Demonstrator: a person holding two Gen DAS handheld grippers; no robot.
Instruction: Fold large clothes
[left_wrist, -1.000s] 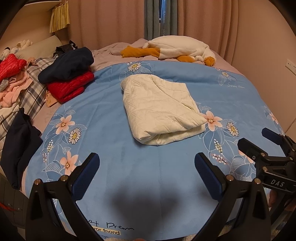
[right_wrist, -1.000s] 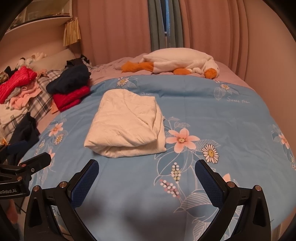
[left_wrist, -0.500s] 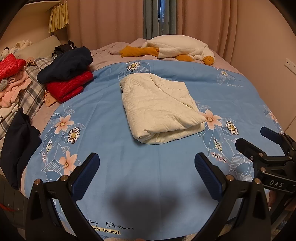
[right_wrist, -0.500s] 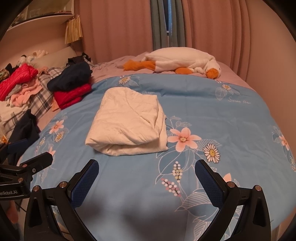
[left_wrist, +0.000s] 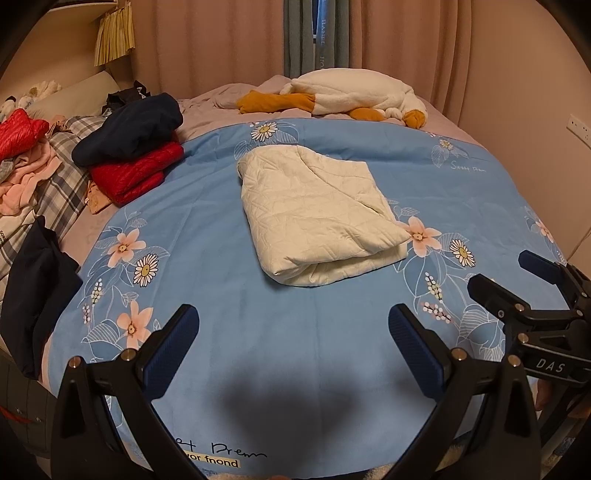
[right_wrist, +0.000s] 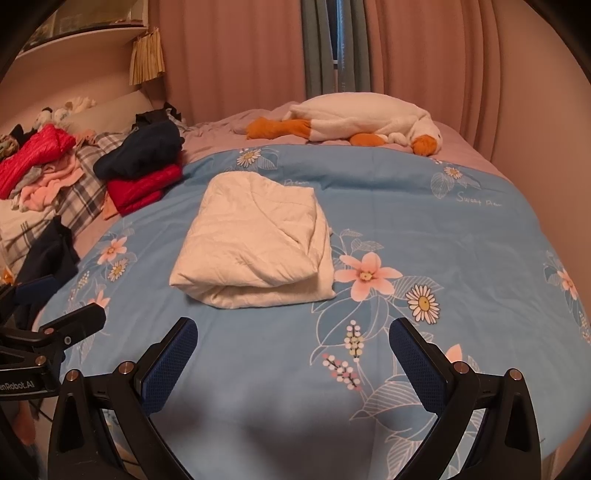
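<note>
A cream quilted garment (left_wrist: 317, 218) (right_wrist: 255, 251) lies folded into a thick rectangle in the middle of a blue floral bedspread (left_wrist: 288, 325) (right_wrist: 424, 229). My left gripper (left_wrist: 293, 325) is open, held over the near edge of the bed, well short of the garment, with nothing between its fingers. My right gripper (right_wrist: 293, 339) is open too, also near the bed's front edge and empty. Each gripper shows at the side of the other's view: the right one (left_wrist: 517, 284) at the right, the left one (right_wrist: 51, 310) at the left.
A stack of a dark navy garment on a red one (left_wrist: 129, 155) (right_wrist: 142, 166) sits at the left of the bed. Loose red, pink and plaid clothes (left_wrist: 26, 155) pile further left. A plush goose (left_wrist: 351, 96) (right_wrist: 354, 122) lies at the far end by the curtains.
Both views have shifted only slightly, with the bed sitting a little lower in frame. The folded garment has not moved and both grippers stay open.
</note>
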